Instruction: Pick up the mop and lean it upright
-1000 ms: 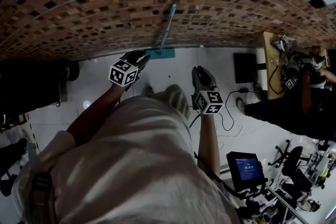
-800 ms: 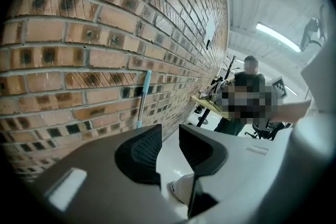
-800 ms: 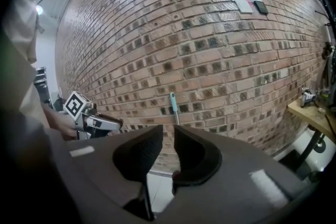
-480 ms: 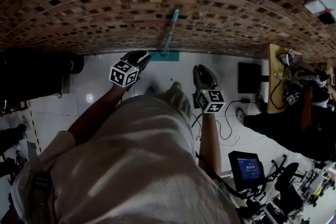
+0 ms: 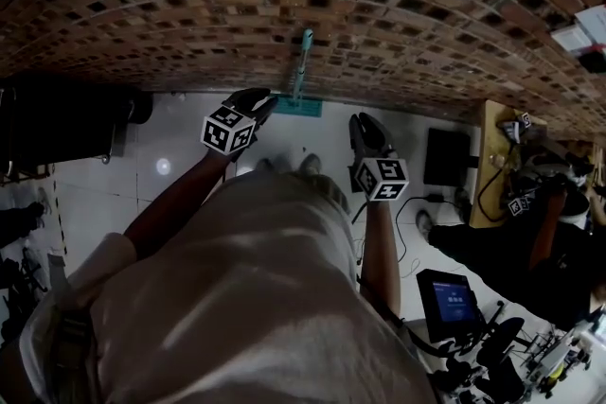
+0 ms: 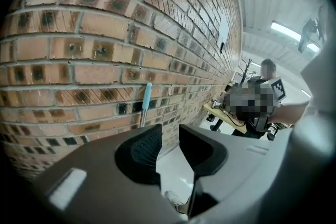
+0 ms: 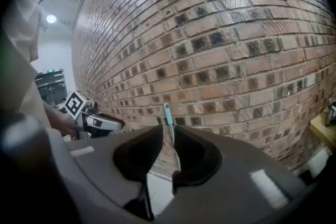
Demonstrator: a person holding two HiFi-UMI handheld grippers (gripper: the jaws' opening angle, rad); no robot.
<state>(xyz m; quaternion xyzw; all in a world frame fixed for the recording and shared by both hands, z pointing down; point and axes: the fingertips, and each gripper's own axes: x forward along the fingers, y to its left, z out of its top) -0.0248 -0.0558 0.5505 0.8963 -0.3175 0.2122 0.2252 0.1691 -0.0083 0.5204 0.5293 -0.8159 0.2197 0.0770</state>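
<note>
Both forearms reached forward and slightly down. The left gripper [image 5: 258,99] and right gripper [image 5: 361,122] were side by side, each with its jaws parted and empty. Ahead lay open floor [image 5: 185,151]. Beyond it the mop [image 5: 302,63] stood nearly upright, head down at the foot of the brick wall [image 5: 189,14], handle tip leaning on it, apart from both grippers. A desk [image 5: 486,156] stood to the right.

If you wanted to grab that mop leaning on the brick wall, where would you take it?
I'd take the mop by its slim pole, just below the teal grip, coming from the room side: it stands nearly upright with the brick wall right behind.
</note>
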